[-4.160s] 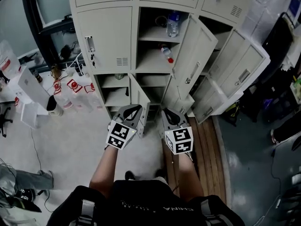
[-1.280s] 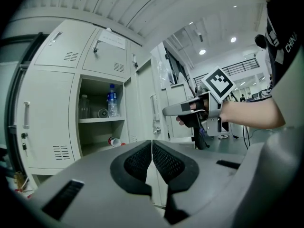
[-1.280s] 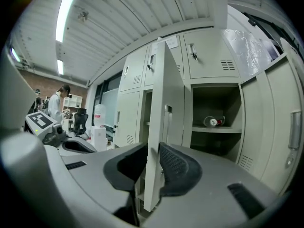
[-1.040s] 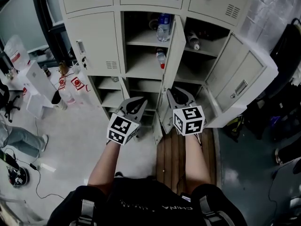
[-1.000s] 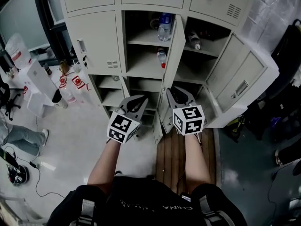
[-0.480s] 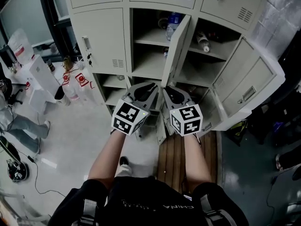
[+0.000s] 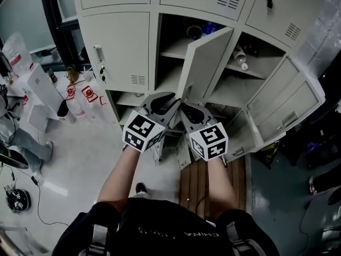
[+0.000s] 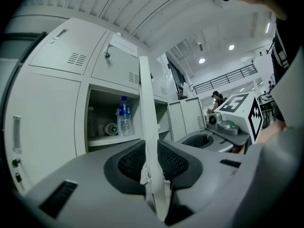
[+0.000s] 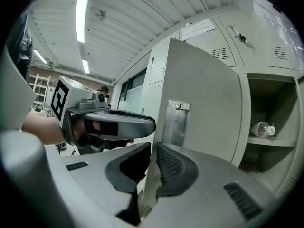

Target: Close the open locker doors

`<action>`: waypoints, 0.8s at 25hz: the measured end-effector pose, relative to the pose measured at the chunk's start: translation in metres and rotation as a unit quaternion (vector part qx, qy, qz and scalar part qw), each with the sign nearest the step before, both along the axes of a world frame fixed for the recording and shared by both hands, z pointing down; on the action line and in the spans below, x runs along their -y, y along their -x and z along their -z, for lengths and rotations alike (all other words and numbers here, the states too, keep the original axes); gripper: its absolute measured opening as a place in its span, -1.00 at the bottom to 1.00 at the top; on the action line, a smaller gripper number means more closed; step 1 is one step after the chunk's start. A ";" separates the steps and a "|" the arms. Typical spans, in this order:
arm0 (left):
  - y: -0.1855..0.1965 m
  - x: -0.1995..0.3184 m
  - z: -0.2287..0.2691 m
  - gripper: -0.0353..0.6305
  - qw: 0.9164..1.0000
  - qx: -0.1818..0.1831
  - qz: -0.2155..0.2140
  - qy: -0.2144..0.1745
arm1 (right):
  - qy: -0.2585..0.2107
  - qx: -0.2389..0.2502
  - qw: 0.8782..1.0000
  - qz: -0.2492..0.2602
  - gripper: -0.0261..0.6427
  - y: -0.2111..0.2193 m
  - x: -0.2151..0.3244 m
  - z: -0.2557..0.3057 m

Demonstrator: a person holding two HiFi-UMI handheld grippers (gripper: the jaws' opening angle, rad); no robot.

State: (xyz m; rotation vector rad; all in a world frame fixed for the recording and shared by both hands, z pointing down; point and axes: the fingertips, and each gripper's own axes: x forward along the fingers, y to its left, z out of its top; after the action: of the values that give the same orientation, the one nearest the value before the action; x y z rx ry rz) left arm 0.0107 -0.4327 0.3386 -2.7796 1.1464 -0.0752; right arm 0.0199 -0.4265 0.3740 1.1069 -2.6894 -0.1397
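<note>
Cream steel locker door, middle column, half open. Left gripper and right gripper side by side at its near lower edge, each pair of jaws pinched onto the thin sheet. Right-hand door wide open. Water bottle upright on shelf behind

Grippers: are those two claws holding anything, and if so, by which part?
Both the left gripper and right gripper pinch the half-open middle locker door near the bottom of its free edge.
</note>
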 end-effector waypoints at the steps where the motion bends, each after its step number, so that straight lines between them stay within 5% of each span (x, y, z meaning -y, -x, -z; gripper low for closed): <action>1: 0.007 0.006 0.000 -0.65 1.000 -0.003 0.003 0.000 | 0.000 -0.001 1.000 0.005 -0.74 0.005 0.003 0.001; 20: 0.074 0.079 0.002 -0.65 0.998 0.005 -0.058 0.009 | 0.034 0.032 0.999 0.013 -0.74 0.060 0.089 0.021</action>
State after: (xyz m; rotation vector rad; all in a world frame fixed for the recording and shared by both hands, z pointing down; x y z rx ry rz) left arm -0.0632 -0.5114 0.3365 -2.8505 0.9834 -0.0886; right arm -0.0405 -0.5153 0.3528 1.0740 -2.7431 -0.0184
